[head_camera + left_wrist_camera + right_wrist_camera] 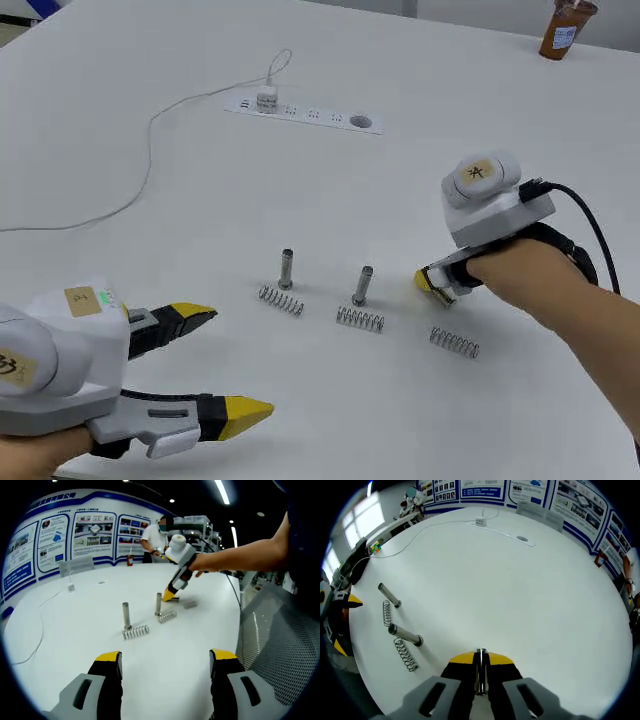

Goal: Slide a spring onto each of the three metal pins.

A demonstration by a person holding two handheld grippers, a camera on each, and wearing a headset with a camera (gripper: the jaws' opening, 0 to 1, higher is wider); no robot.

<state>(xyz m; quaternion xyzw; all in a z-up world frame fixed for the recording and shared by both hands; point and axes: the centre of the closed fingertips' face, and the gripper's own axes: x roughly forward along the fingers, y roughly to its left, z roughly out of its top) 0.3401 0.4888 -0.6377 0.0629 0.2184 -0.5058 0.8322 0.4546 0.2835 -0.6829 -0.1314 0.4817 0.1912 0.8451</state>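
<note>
- The left tongs (232,362) are hovering over the near left part of the bench (120,60). Their yellow tips are standing wide apart and gripping nothing.
- Over on the right, the right tongs (436,284) are hanging low above the bench. Their tips are pressing together on the held pin (480,670), a slim metal shaft showing between them in the right gripper view.
- Two more pins are standing upright around the middle of the bench: the left pin (287,268) and the middle pin (363,285).
- The left spring (281,300) is lying flat just beside the left pin's base, on the near-edge side.
- The middle spring (360,320) is lying the same way by the middle pin.
- The right spring (454,343) is lying on its own near the right tongs, not yet on any pin.
- Toward the far edge, a power strip (300,112) is sitting flat, with its white cable (150,150) trailing off to the left edge.
- A brown bottle (568,25) is standing by the far right corner.
</note>
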